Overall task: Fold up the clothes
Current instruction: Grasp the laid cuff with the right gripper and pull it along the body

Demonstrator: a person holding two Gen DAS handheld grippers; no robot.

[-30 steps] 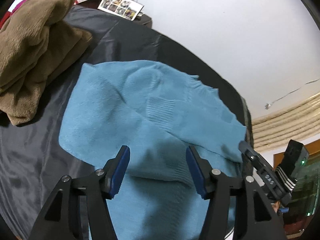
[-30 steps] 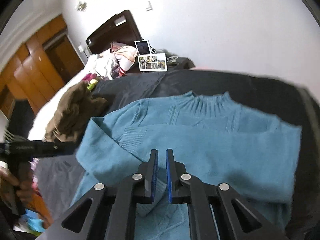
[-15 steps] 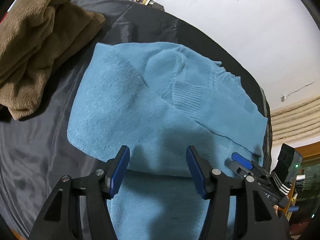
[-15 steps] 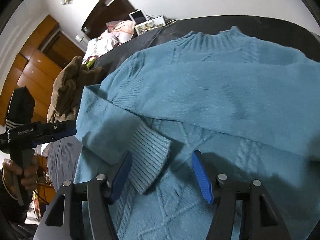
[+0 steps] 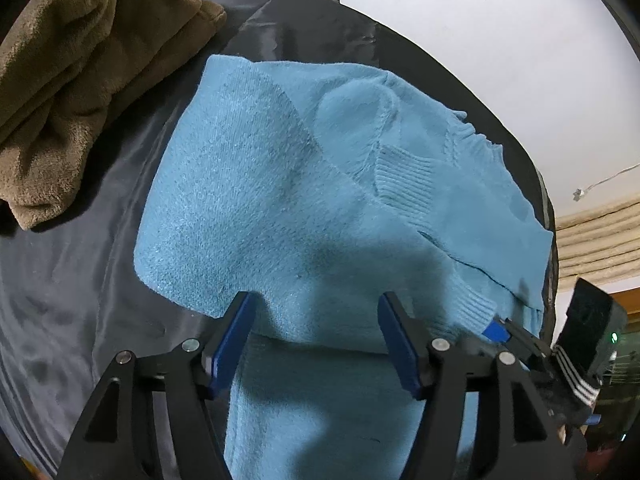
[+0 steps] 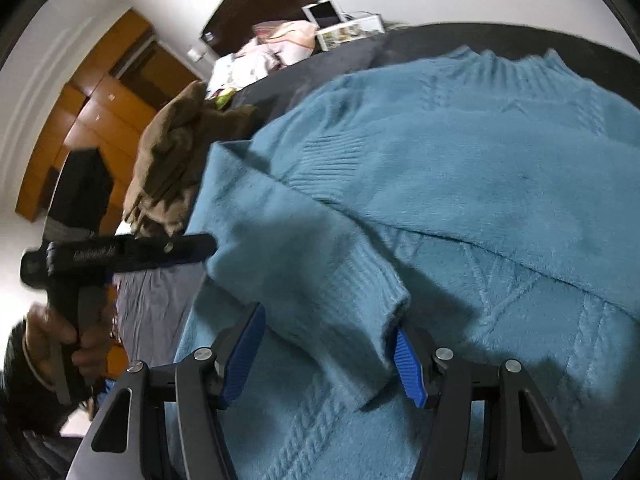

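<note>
Bed (image 5: 80, 280), dark sheet: blue knit sweater (image 5: 280, 200) lies flat, both sleeves folded across the chest, ribbed cuffs showing. Brown garment (image 5: 72, 80) heaped beside it. No legible writing. Left tool (image 5: 314, 344) and right tool (image 6: 328, 356) both gape wide, empty, low over the sweater.

Two close wrist views, shared sweater (image 5: 304, 208)

Fuzzy matt knit blue sweater (image 5: 280, 208), plush brown fleece (image 5: 72, 80), glossy black sheet (image 5: 72, 280), ribbed blue jaw pads.
</note>
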